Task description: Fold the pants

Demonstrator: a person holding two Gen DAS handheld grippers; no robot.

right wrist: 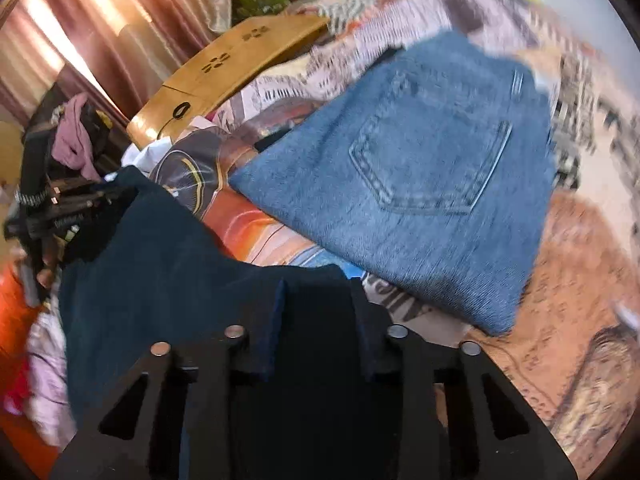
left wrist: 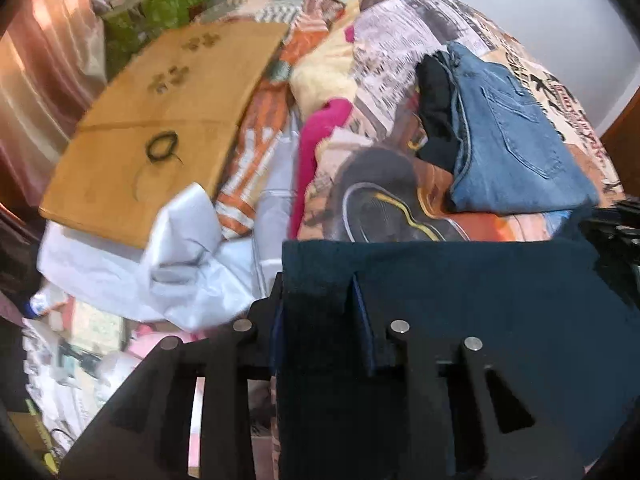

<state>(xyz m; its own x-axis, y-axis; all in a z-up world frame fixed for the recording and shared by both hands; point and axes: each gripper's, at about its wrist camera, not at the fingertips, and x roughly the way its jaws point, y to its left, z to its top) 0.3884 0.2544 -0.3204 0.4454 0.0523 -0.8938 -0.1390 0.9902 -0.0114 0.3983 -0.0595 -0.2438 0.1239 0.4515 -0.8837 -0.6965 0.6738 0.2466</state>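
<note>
While the dark navy pants hang stretched between your two tools, your left gripper is clamped on one end of the top edge, the cloth pinched between its black fingers and draping down over the tool body. Your right gripper is clenched on the other end of the same edge, its fingers closed over a fold of the fabric. Take the folded blue jeans as the landmark: the navy pants are held up in front of them, nearer to you, not touching them. The jeans lie back pocket up on the patterned bedspread, with a black garment just beside them on their left. Well to the left of the jeans lies a flat cardboard sheet carrying a black hair tie, with white cloth at its near edge. Pink curtains hang beyond the cardboard, farther left of the jeans.
</note>
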